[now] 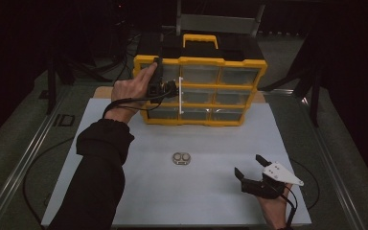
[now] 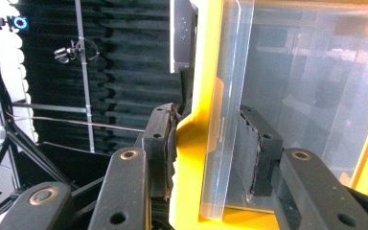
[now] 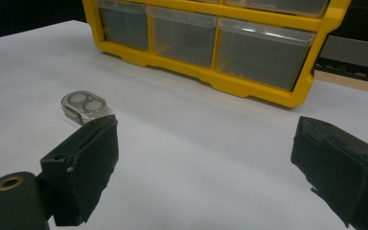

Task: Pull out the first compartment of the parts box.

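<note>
Right gripper (image 1: 249, 165) near table edge, jaws wide apart, holding nothing. Small clear case (image 1: 181, 158) lies mid-table, untouched. Left gripper (image 1: 175, 89) farther off at yellow drawer organizer (image 1: 200, 89), jaws closed onto clear drawer front (image 2: 226, 120) and yellow frame. Drawer contents hard to make out.
</note>
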{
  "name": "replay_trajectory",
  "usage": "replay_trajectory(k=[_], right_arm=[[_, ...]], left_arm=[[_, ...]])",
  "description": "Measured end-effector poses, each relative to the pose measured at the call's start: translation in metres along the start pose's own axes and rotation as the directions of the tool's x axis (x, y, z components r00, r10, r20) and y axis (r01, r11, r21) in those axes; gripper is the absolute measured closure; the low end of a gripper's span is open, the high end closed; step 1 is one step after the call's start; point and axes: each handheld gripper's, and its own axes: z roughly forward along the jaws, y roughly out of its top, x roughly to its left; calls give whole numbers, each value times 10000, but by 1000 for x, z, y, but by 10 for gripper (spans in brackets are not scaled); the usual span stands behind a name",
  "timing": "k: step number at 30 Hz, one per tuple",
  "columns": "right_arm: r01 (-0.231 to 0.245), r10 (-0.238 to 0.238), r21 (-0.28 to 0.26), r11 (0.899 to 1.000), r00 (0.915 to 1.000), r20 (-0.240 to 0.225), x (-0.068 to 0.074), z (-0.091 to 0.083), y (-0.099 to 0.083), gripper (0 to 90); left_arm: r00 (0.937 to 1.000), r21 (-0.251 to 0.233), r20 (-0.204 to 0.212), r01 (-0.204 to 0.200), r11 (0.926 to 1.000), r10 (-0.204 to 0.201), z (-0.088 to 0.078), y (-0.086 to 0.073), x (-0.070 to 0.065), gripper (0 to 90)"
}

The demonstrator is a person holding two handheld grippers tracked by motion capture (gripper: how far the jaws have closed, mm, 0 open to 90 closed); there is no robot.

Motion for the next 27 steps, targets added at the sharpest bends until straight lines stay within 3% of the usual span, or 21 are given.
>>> replay_trajectory(k=[4,10,15,27], right_arm=[[25,-25,21,10000,10000,39,-1,0,0,91],[45,-45,-2,10000,10000,-2,0,0,0,91],[84,-84,61,9999,10000,1,1,0,0,91],[96,-96,79,9999,10000,14,1,0,0,91]], left_arm=[[10000,-80,23,-85,9999,85,-5,0,-1,647],[9998,-218,131,147,9997,-144,-14,-3,-1,706],[9991,-226,417,98,9997,-89,-19,-4,0,776],[9989,-251,440,-123,9996,134,-26,-3,1,799]])
